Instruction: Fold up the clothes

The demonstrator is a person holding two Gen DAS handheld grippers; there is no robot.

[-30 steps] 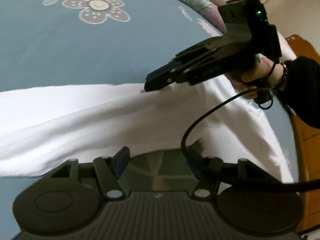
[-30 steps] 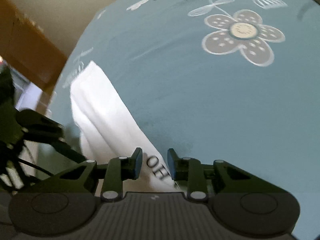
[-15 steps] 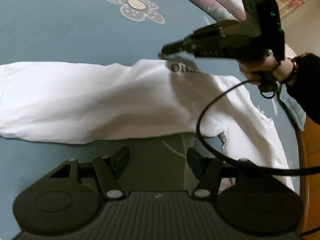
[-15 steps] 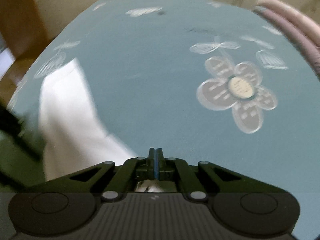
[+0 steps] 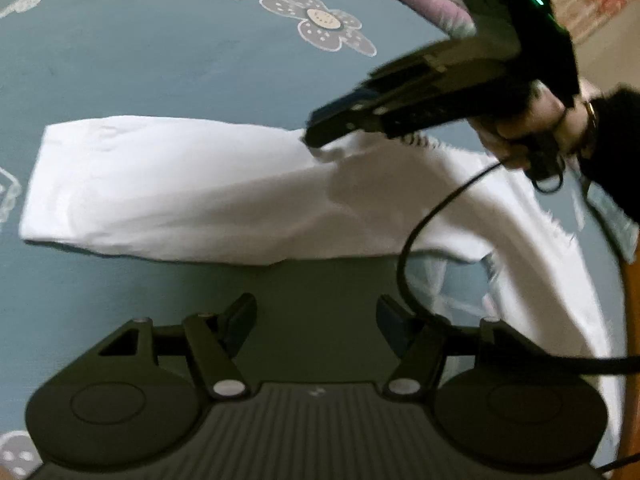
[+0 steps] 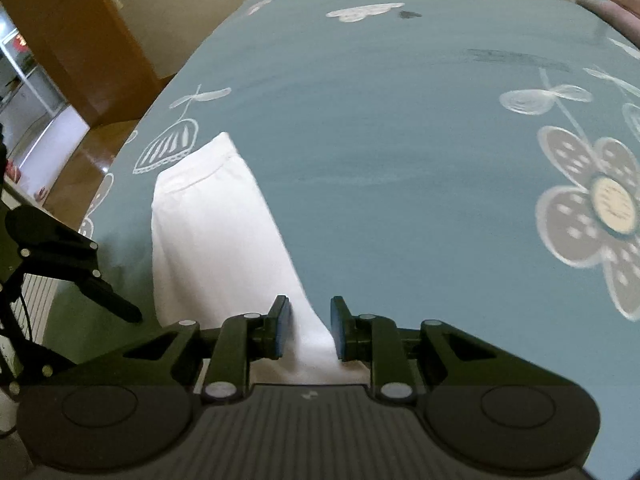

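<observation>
A teal bedsheet (image 5: 140, 60) printed with grey flowers is covering the bed, with a wooden cabinet (image 6: 80, 40) standing beyond its far left corner in the right wrist view. A white garment (image 5: 168, 188) is lying across the sheet, its long folded part stretching left and the rest trailing toward the near right edge of the bed.

The right gripper (image 6: 307, 326) is tilting down over the garment's upper edge; its jaws are opening, with a ridge of white cloth rising between them and the pads not pressing on it. The left gripper (image 5: 316, 322) is hovering over bare sheet just near of the garment, its jaws standing apart with nothing between them.

The risk from here looks like the fold coming undone: as the right jaws part, cloth may be clinging to a pad and dragging along, pulling the laid layer askew. The loose cable (image 5: 416, 240) hanging between the grippers could also be snagging the fabric.
</observation>
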